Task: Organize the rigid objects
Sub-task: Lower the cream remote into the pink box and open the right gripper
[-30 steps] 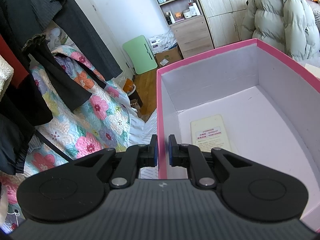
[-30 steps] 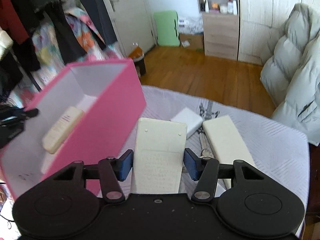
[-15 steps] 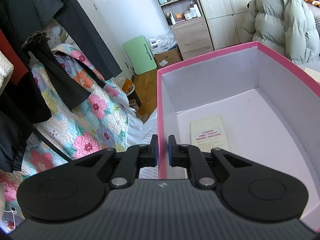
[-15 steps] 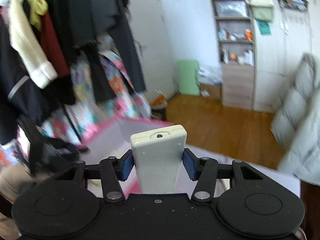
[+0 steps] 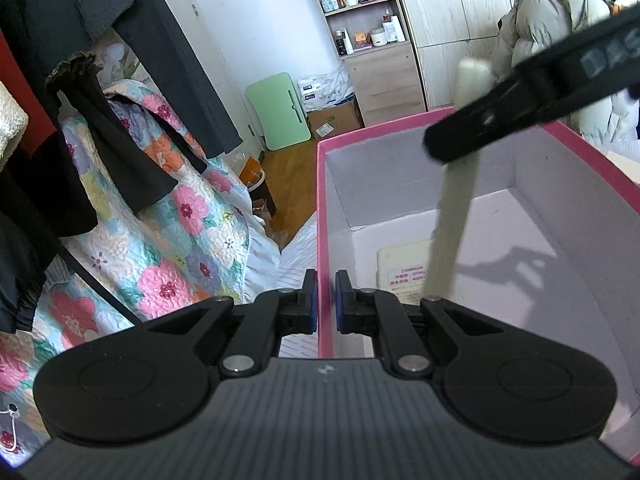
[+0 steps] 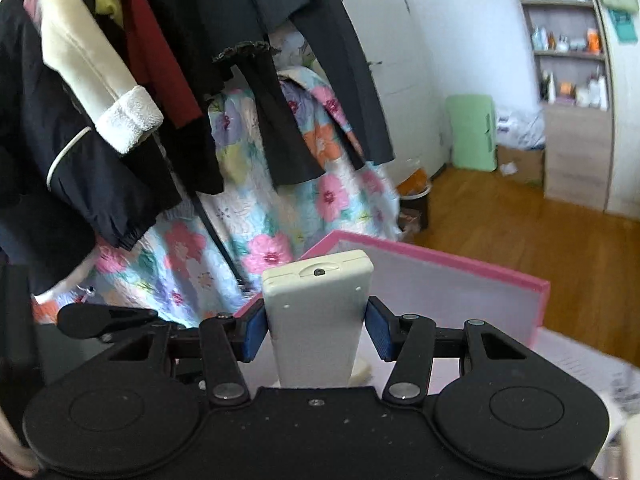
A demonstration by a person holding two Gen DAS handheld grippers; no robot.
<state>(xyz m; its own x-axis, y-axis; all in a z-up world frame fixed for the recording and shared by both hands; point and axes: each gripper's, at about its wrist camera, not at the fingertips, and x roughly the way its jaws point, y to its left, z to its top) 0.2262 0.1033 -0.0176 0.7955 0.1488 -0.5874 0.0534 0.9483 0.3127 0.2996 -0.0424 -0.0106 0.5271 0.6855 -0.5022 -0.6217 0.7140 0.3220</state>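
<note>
While the left gripper [image 5: 324,300] pinched the pink box [image 5: 520,224] wall, the right gripper [image 6: 316,330] clasped a white remote [image 6: 318,320] above it; lowering flat beside the remote inside [image 5: 402,268] seemed best.

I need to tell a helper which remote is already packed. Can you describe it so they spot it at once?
Find the pink box whose side wall the left gripper clamps. On its white floor, near that wall, lies a cream remote, flat, back up, with a printed label. The other cream remote is gripped by the right gripper above the box, not lying down.
</note>
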